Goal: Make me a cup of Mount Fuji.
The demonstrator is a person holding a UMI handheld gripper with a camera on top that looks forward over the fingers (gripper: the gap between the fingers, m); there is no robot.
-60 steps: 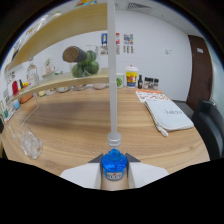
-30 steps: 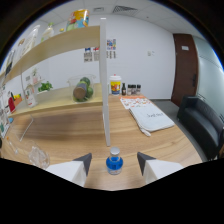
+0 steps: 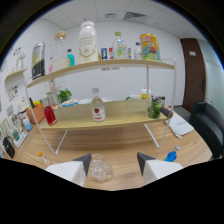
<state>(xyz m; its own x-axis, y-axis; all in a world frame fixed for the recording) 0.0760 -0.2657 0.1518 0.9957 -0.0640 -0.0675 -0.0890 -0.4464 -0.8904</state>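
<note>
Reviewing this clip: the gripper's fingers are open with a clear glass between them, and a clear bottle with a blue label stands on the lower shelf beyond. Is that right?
Not quite. In the gripper view the bottle on the lower shelf carries a red-and-white label, not a blue one. The rest holds: the gripper is open, and the clear glass stands between its fingers.

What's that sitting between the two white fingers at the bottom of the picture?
A clear glass cup stands on the wooden table between the open gripper fingers, as the gripper view shows.
</note>
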